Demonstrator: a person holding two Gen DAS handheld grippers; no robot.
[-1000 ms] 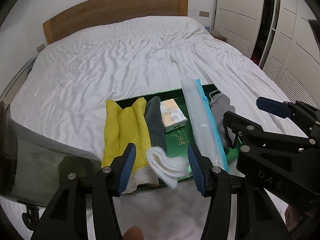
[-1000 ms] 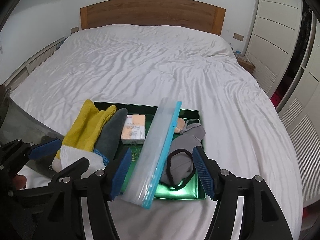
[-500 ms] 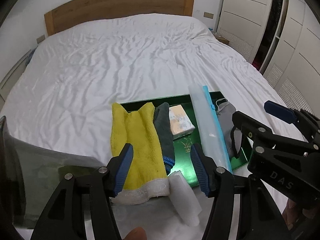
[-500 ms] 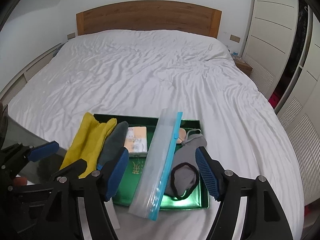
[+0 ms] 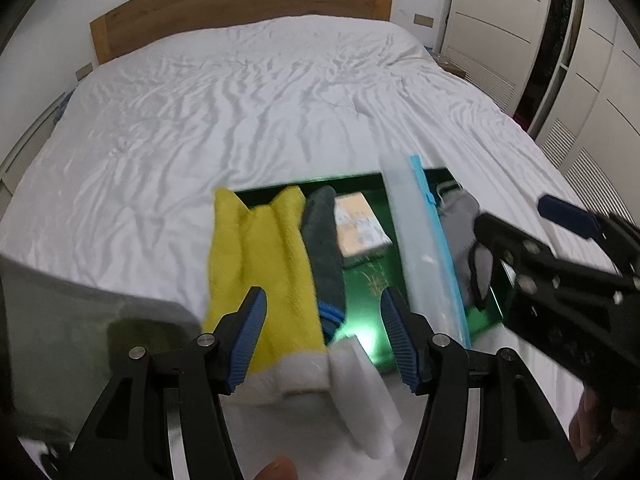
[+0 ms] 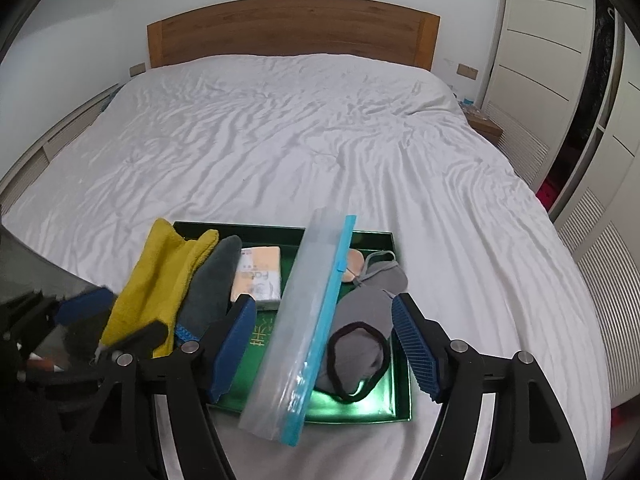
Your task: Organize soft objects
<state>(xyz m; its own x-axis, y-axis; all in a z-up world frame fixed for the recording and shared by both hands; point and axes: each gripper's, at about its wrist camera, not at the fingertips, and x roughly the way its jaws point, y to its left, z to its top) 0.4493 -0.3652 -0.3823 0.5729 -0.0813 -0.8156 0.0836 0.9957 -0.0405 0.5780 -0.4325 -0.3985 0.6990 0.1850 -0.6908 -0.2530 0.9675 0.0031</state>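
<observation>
A green tray [image 6: 372,406] lies on the bed's near edge. On it lie a yellow towel [image 5: 264,256] [image 6: 160,276], a dark grey cloth [image 5: 324,248] [image 6: 212,284], a tissue pack [image 5: 358,224] [image 6: 260,276], a clear zip bag with a blue seal [image 5: 424,248] [image 6: 308,328] and a grey eye mask with a black strap [image 5: 466,232] [image 6: 360,340]. A white cloth [image 5: 360,376] lies on the sheet in front of the tray. My left gripper [image 5: 322,332] is open and empty above the towel's near end. My right gripper [image 6: 324,344] is open and empty over the bag and the mask.
The white wrinkled bed sheet [image 6: 280,132] stretches to a wooden headboard [image 6: 288,32]. White wardrobe doors [image 6: 536,52] stand on the right. A grey translucent sheet [image 5: 80,320] lies at the bed's left near corner.
Both grippers have pulled back and up from the tray. The white cloth, between the left fingers a second ago, now lies on the sheet in front of the tray.
</observation>
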